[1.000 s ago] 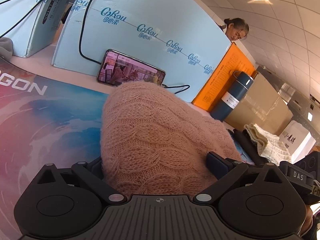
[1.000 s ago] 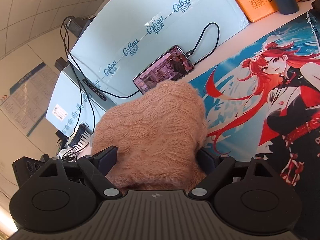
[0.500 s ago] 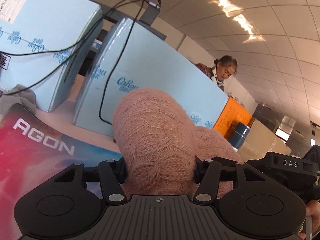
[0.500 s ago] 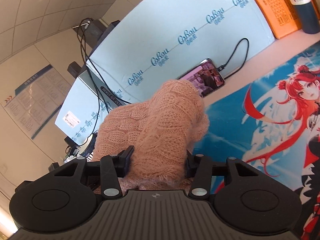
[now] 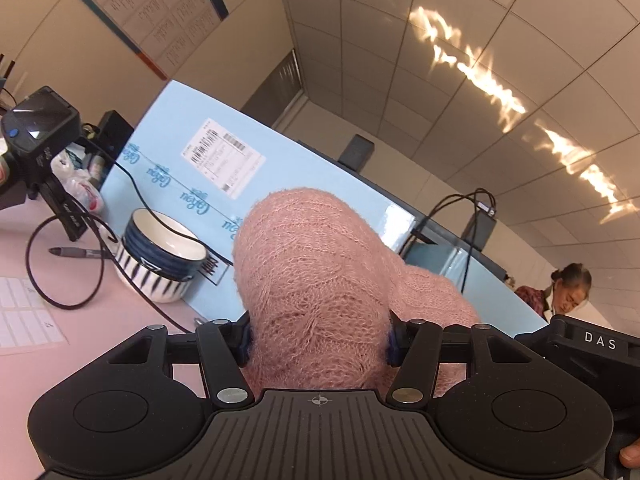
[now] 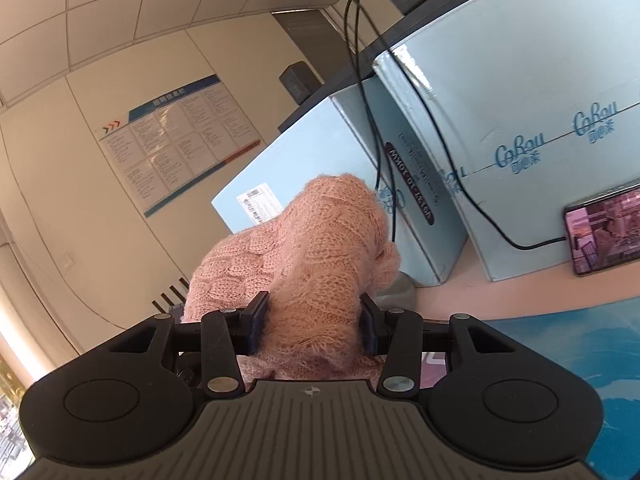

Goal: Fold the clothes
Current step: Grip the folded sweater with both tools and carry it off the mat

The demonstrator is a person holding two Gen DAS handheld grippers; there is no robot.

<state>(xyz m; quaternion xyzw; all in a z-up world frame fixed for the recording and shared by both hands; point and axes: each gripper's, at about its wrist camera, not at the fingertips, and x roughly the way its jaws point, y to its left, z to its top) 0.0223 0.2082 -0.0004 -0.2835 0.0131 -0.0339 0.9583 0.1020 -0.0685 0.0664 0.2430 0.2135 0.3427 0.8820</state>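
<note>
A pink cable-knit sweater (image 5: 316, 280) is bunched up between the fingers of my left gripper (image 5: 318, 340), which is shut on it and holds it up in the air. The same sweater (image 6: 320, 256) shows in the right wrist view, where my right gripper (image 6: 314, 326) is also shut on it. Both grippers tilt upward toward the wall and ceiling. The lower part of the sweater is hidden behind the gripper bodies.
Light blue cartons (image 6: 520, 128) stand at the back with black cables over them. A phone (image 6: 608, 232) leans on one. A striped bowl (image 5: 160, 260), a pen and a black device (image 5: 36, 140) sit at the left. A woman (image 5: 568, 288) is behind the cartons.
Both grippers have closed tighter on the sweater and lifted it off the printed mat, swinging left and tilting up. The mat has mostly left view.
</note>
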